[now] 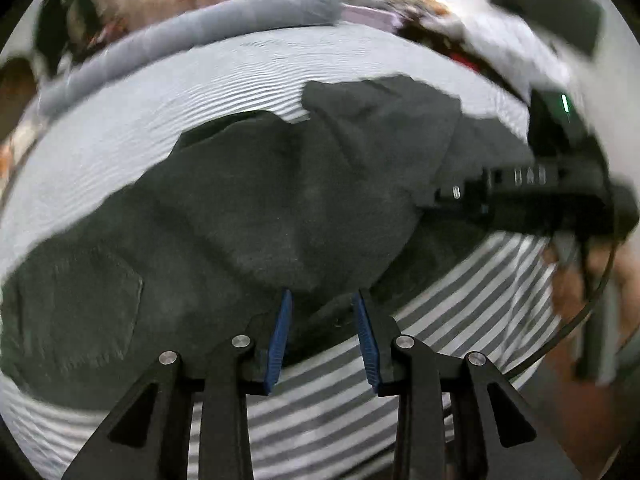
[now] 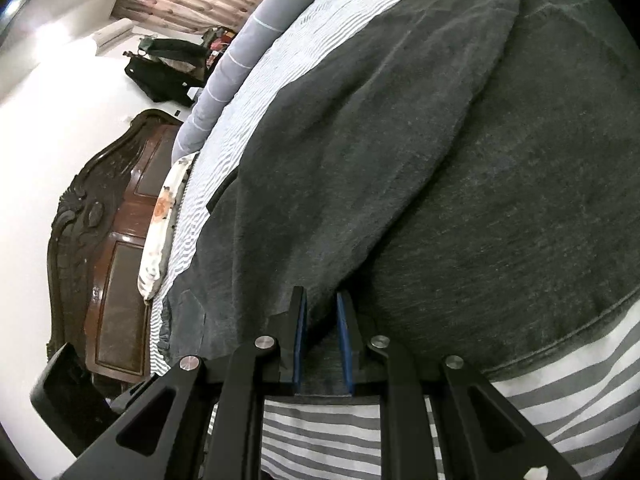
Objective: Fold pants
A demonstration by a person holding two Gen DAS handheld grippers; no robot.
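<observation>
A striped bed sheet [image 1: 460, 312] covers the bed, its gray-and-white bands bare along the near edge below both tongs. Dark gray pants [image 1: 248, 208] lie spread across the sheet, one layer folded over another, with a back pocket [image 1: 80, 304] flat at the left. A gray blanket [image 1: 208, 28] runs along the bed's far edge, and a carved wooden headboard [image 2: 108, 248] stands beyond the bed's side. The right tongs [image 2: 322, 308] pinch a fold of the pants at the fabric's near edge. The left tongs [image 1: 322, 300] stand partly apart over the pants' hem, fabric between the pads [image 1: 282, 332]; the view is blurred.
</observation>
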